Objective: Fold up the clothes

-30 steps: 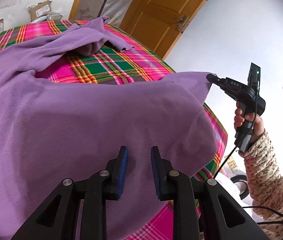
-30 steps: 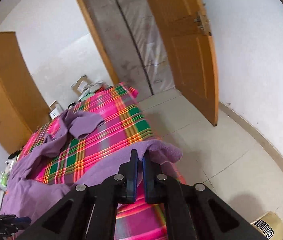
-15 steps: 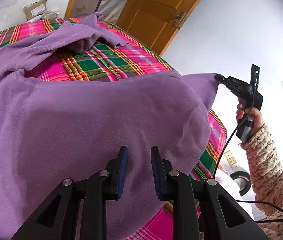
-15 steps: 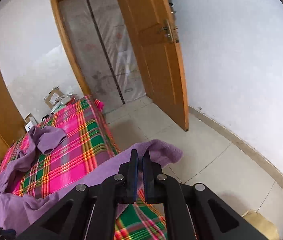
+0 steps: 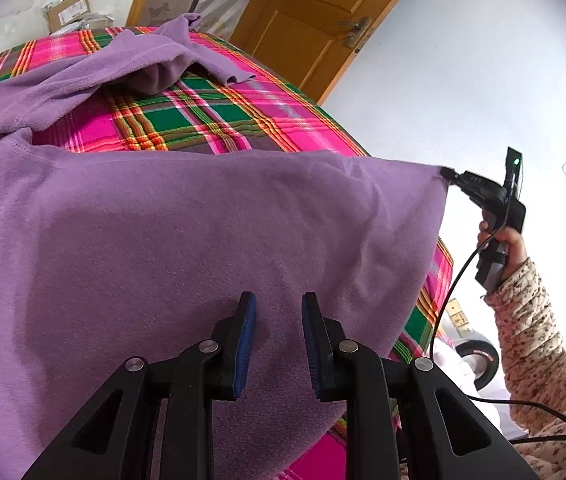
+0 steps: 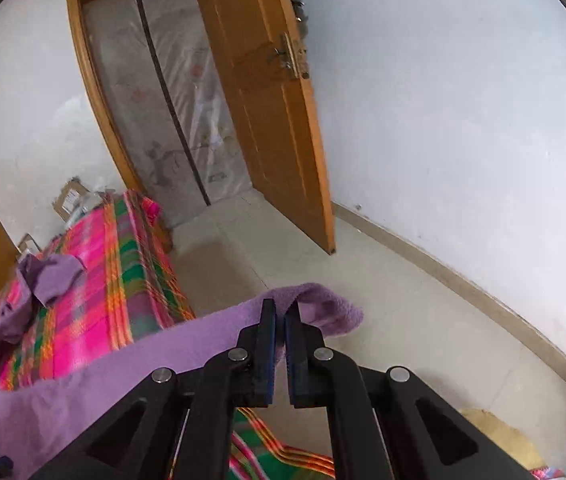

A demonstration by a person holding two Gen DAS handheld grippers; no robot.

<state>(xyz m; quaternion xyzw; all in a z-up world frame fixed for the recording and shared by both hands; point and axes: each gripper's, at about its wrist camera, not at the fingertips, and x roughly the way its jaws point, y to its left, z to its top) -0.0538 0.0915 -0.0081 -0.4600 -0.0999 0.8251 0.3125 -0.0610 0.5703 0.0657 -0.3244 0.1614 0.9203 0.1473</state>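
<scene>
My right gripper (image 6: 279, 320) is clamped on a corner of the purple garment (image 5: 187, 240), holding it up taut at the right of the left wrist frame, above the plaid bedspread (image 5: 187, 120). My left gripper (image 5: 275, 320) sits low in the centre with its fingers parted and nothing between them, the cloth spread just beyond. The garment's far part lies rumpled at the upper left with no neat fold in sight, so I judge most of the folding is left, though this lift may be a fold under way.
</scene>
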